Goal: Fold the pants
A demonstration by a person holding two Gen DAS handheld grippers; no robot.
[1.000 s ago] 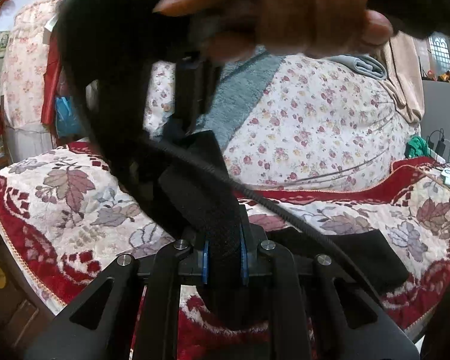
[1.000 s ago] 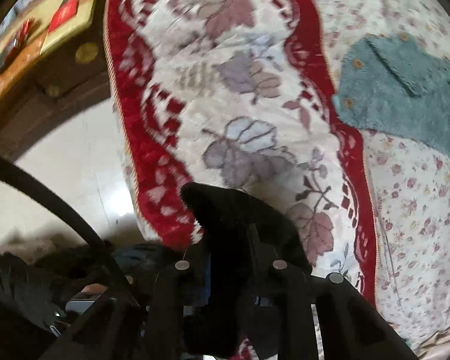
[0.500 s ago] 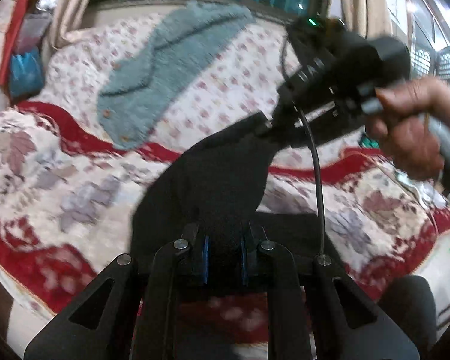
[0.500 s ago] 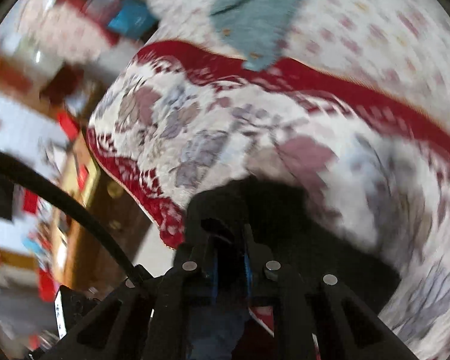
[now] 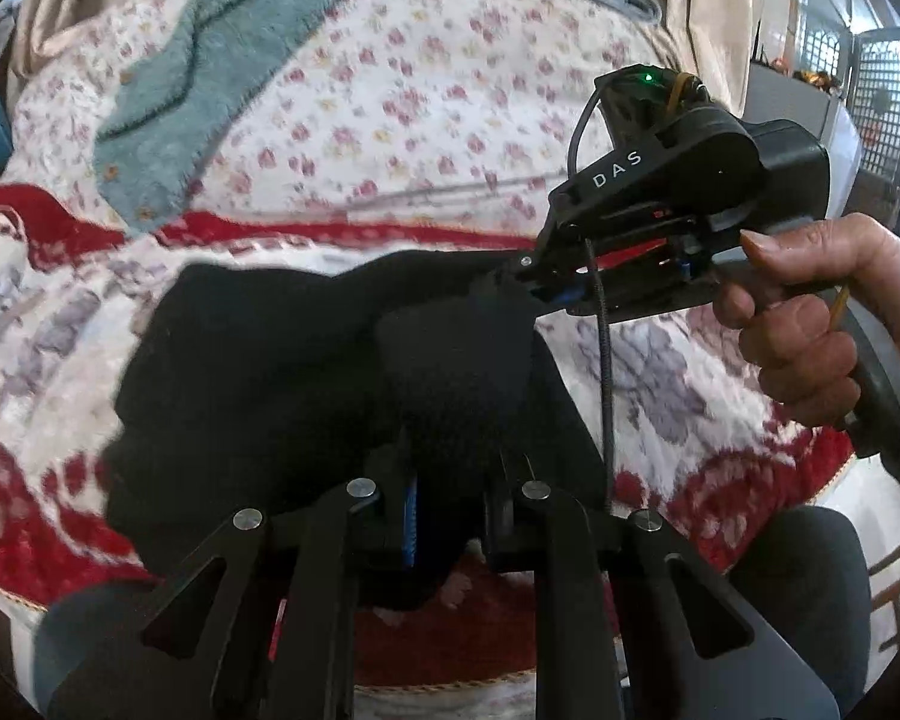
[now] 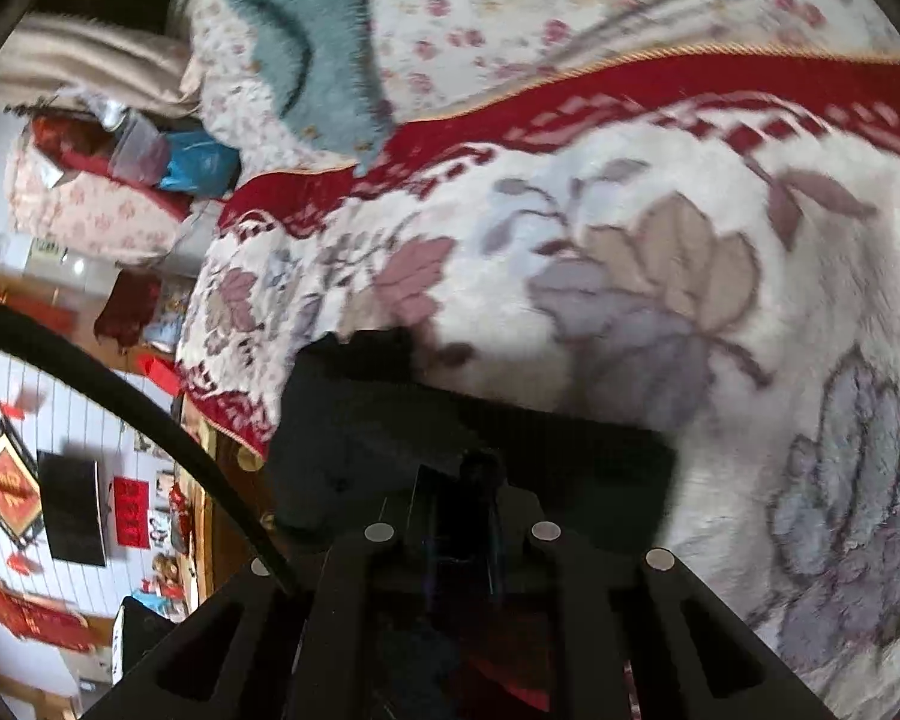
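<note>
Left gripper clamped on black pants. Right gripper also pinches them, above the floral bed cover.

Black tool w/ silver screws, "DAS" mark, black cable.

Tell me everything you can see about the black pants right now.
The pants are plain black, soft and knit-looking, bunched in loose folds rather than flat. They lie partly on the floral blanket with its red border, near the bed's edge. Both tongs are shut on the cloth: the left tongs pinch a raised fold at the near end, and the right tongs grip another bit further back. In the right wrist view the fabric drapes ahead of the fingers.
</note>
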